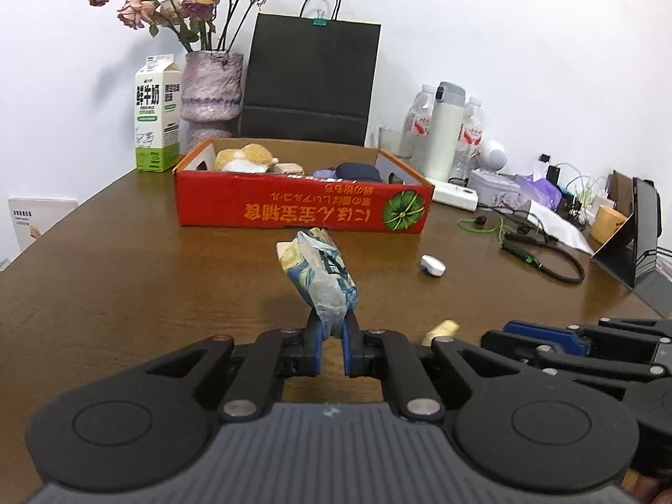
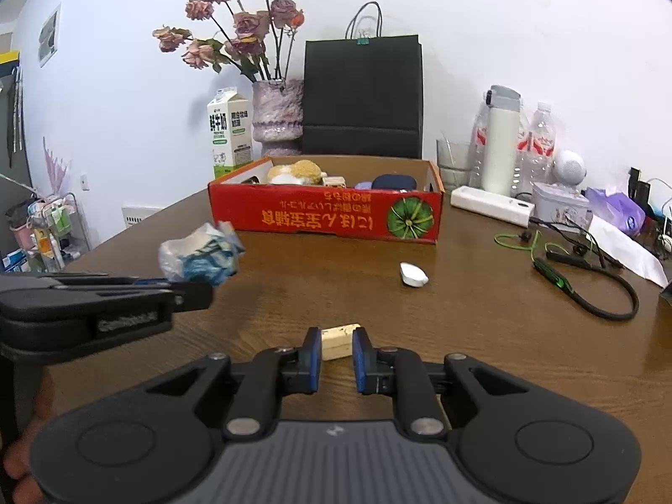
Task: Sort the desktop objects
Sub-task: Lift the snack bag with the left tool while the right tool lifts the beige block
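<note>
My left gripper (image 1: 332,329) is shut on a blue and white tissue pack (image 1: 319,275) and holds it above the brown table; the pack also shows in the right wrist view (image 2: 199,258). My right gripper (image 2: 337,342) is shut on a small cream block (image 2: 336,342) low over the table; the block's tip shows in the left wrist view (image 1: 441,329). A red cardboard box (image 1: 302,210) stands ahead at mid table, also in the right wrist view (image 2: 327,214), with a plush toy (image 1: 245,157) and dark items inside.
A small white object (image 1: 432,266) lies on the table right of centre. A milk carton (image 1: 156,113), a vase of dried roses (image 1: 212,88) and a black paper bag (image 1: 311,80) stand behind the box. Bottles, a power strip and cables (image 1: 546,260) crowd the right side.
</note>
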A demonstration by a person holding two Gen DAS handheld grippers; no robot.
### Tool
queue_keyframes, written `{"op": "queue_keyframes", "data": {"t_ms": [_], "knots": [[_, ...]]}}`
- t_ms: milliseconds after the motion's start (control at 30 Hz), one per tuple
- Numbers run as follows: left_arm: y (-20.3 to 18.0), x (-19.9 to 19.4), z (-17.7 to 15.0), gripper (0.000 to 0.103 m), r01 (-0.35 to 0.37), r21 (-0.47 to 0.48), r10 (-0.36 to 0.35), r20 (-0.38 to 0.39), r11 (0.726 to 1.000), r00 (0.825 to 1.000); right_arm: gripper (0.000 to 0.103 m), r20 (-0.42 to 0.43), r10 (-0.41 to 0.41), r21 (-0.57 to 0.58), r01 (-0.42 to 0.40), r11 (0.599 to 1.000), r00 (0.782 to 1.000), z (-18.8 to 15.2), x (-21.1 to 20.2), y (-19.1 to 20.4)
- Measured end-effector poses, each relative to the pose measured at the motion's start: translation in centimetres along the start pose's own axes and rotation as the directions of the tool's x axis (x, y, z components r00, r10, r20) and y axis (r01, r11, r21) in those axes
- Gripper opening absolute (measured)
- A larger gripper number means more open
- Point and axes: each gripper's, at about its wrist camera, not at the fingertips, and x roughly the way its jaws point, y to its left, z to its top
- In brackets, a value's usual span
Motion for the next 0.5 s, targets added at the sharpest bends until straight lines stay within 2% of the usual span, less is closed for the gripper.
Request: {"op": "queue_keyframes", "data": {"t_ms": [67, 133, 267, 367, 467, 500], "knots": [[0.4, 0.1, -0.3, 0.009, -0.014, -0.006, 0.014, -0.009, 1.000, 1.000, 0.027, -0.037, -0.004, 0.004, 0.005, 1.000, 0.999, -0.3, 0.6, -0.2], [0.8, 0.2, -0.5, 0.009, -0.026, -0.018, 0.026, -0.024, 0.999, 0.999, 0.054, -0.057, 0.013, 0.019, -0.012, 1.000, 0.998, -0.5, 1.3, -0.3], [1.5, 0.4, -0.7, 0.009, -0.037, -0.032, 0.036, -0.029, 0.999, 0.999, 0.057, -0.087, 0.007, -0.004, -0.008, 1.000, 0.996, -0.8, 2.9, 0.5], [1.6, 0.9, -0.7, 0.009, -0.035, -0.024, 0.034, -0.037, 0.999, 0.999, 0.056, -0.101, 0.004, 0.024, -0.001, 1.000, 0.995, -0.6, 4.4, 0.1], [1.7, 1.4, -0.7, 0.009, -0.036, -0.022, 0.035, -0.045, 0.999, 0.998, 0.055, -0.123, 0.002, 0.044, 0.003, 0.999, 0.992, 0.1, 6.2, -0.4], [1.7, 1.5, -0.8, 0.009, -0.036, -0.025, 0.035, -0.048, 0.999, 0.998, 0.050, -0.128, -0.001, 0.040, 0.006, 0.999, 0.992, 0.5, 6.9, -0.4]]}}
